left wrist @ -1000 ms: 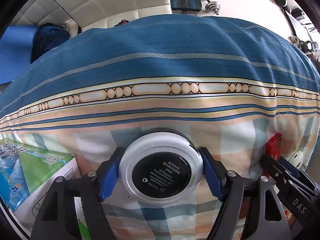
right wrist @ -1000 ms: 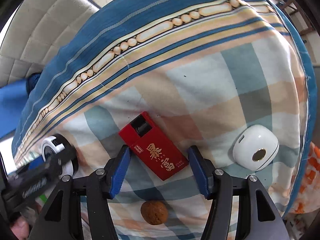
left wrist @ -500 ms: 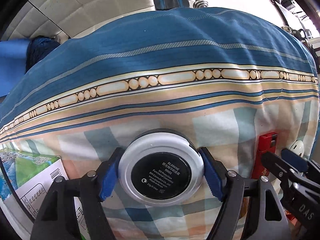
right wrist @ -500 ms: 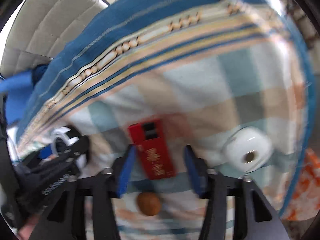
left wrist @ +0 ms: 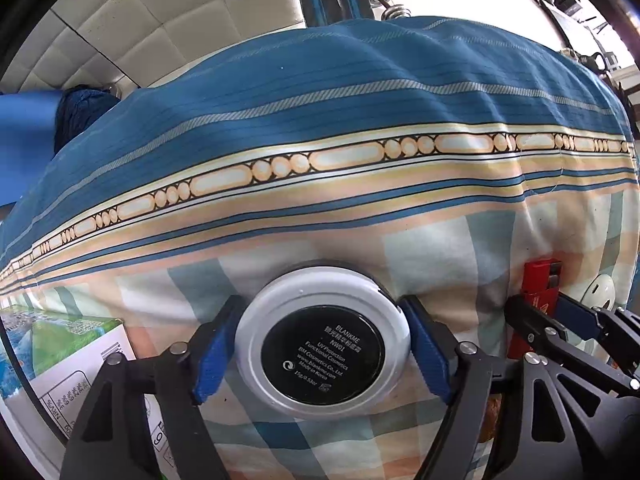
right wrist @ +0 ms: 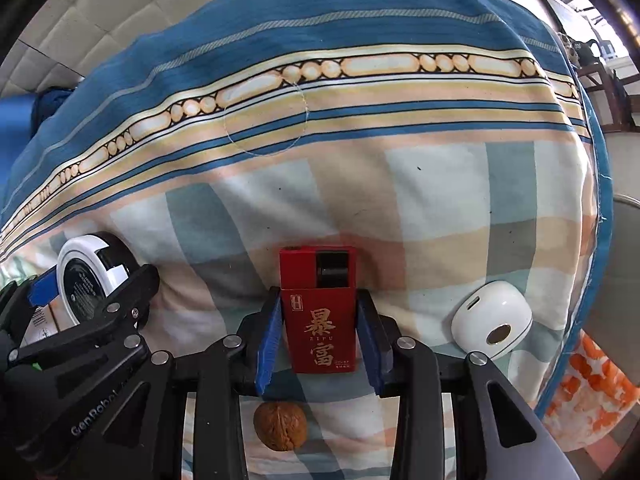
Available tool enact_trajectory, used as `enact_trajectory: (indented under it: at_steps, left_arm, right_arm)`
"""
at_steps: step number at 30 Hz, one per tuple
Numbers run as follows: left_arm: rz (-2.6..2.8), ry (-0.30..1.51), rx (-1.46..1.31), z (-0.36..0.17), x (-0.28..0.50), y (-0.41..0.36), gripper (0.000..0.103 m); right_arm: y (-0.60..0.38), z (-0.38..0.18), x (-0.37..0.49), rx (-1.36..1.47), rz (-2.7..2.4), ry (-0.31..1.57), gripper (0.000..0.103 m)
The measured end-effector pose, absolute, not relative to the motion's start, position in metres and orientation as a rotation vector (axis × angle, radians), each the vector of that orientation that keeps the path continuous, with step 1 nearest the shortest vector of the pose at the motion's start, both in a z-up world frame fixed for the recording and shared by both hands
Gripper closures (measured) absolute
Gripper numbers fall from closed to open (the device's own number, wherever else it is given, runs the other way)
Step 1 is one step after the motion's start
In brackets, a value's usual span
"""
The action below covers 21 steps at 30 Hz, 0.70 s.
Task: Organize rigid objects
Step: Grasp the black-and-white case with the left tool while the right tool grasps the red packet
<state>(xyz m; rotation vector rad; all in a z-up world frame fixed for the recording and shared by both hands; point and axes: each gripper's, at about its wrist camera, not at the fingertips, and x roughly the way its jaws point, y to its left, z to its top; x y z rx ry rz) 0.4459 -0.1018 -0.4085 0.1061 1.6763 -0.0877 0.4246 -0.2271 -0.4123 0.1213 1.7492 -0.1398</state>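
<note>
Presently the left gripper [left wrist: 322, 354] clamps the round compact [left wrist: 322, 342] above the bedspread [left wrist: 320, 152]; the right gripper [right wrist: 320, 340] brackets the red box [right wrist: 319, 312], contact unclear. An off-centre squeeze risks twisting it.

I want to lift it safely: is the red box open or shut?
Open at the top: the red box shows a dark cut-out with something dark inside, beyond the right claw.
</note>
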Motion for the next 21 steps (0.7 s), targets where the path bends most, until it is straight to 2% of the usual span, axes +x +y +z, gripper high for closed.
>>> enact_trajectory:
  at_steps: [10,21]
  left_arm:
    - [-0.115,1.624,0.075,-0.375,0.422,-0.094,0.030]
    - [-0.159,1.493,0.009,-0.284,0.374,-0.064,0.030]
  right_arm:
    - [-0.229,-0.390,0.408,0.177,-0.110,1.716,0.067]
    - [-0.205,-0.304,0.355,0.196,0.004,1.592,0.067]
